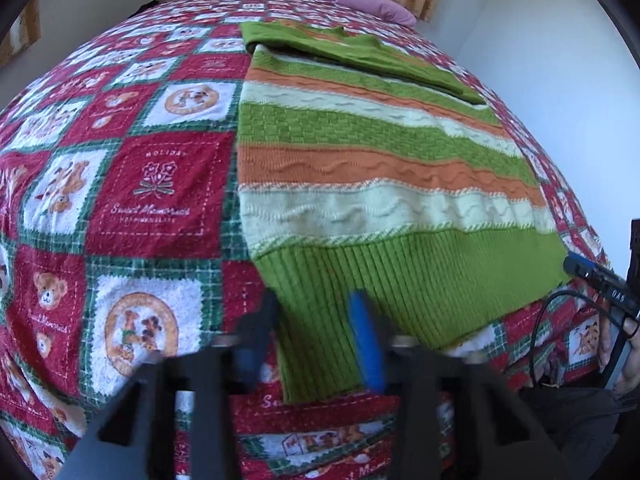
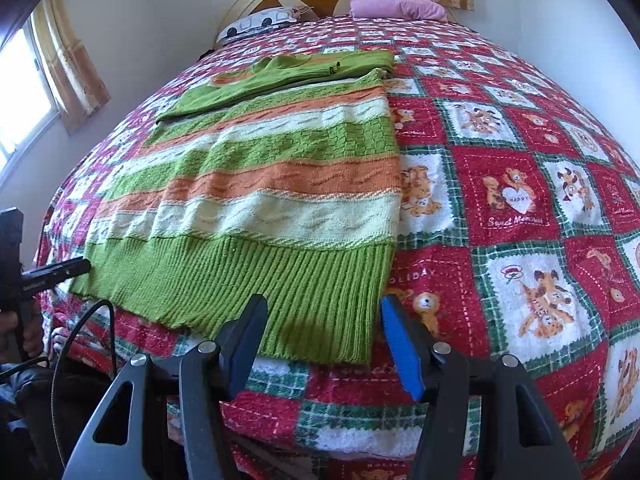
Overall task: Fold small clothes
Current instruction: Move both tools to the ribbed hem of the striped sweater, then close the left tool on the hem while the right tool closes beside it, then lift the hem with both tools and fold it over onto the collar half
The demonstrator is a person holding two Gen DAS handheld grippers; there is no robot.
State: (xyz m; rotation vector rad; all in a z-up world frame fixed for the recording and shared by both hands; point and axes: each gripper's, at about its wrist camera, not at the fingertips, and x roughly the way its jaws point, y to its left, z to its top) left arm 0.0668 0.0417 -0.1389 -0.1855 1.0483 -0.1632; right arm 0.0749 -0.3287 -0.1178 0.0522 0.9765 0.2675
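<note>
A knitted sweater striped green, orange and cream lies flat on a red teddy-bear quilt, with a green sleeve folded across its upper part. My left gripper hovers at the ribbed green hem's near left corner, which lies flat between its jaws; they stand apart and the picture is blurred there. In the right wrist view, the sweater reaches my right gripper, which is open: one finger is over the hem's right corner and the blue-padded finger is over the quilt beside it.
A pink pillow and a white printed pillow rest against the headboard. A curtained window is at the left. Each view catches the other gripper at its edge, with a hand and a black cable.
</note>
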